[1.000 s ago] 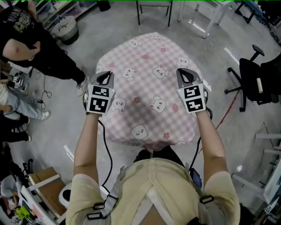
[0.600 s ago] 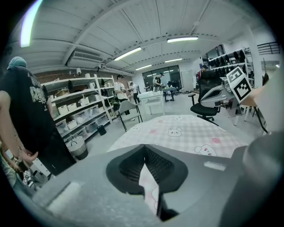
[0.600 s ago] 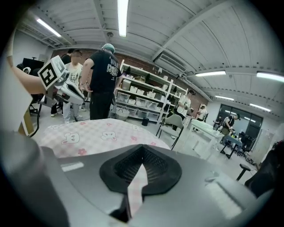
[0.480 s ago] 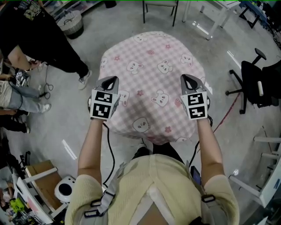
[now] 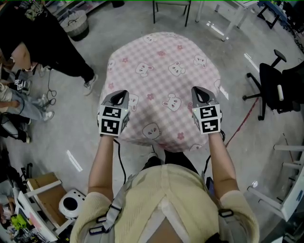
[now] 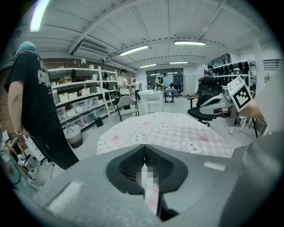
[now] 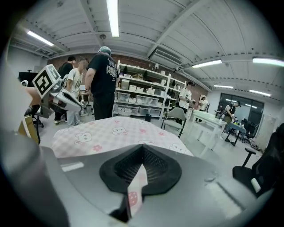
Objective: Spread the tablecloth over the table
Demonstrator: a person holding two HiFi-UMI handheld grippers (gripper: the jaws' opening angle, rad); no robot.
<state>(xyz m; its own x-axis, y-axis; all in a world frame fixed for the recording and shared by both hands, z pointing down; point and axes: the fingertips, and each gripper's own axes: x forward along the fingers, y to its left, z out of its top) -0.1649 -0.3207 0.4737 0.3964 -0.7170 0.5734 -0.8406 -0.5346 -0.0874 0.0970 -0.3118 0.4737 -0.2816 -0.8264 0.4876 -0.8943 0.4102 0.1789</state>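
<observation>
A pink checked tablecloth (image 5: 164,83) printed with bears and flowers covers the round table and hangs over its rim. My left gripper (image 5: 121,95) is shut on the cloth's near left edge. My right gripper (image 5: 197,91) is shut on the near right edge. In the left gripper view a strip of the cloth (image 6: 148,188) is pinched between the closed jaws. A pink strip of the cloth (image 7: 135,188) sits pinched the same way in the right gripper view. The table itself is hidden under the cloth.
A person in black (image 5: 42,42) stands at the left by a basket (image 5: 76,23). A black office chair (image 5: 275,83) is on the right, and a chair (image 5: 171,7) and white tables stand beyond. Shelving (image 6: 84,102) lines the wall.
Both grippers drew back toward me and lower with the cloth's near edge, which now hangs further down the near side. The cloth looks smoother on top.
</observation>
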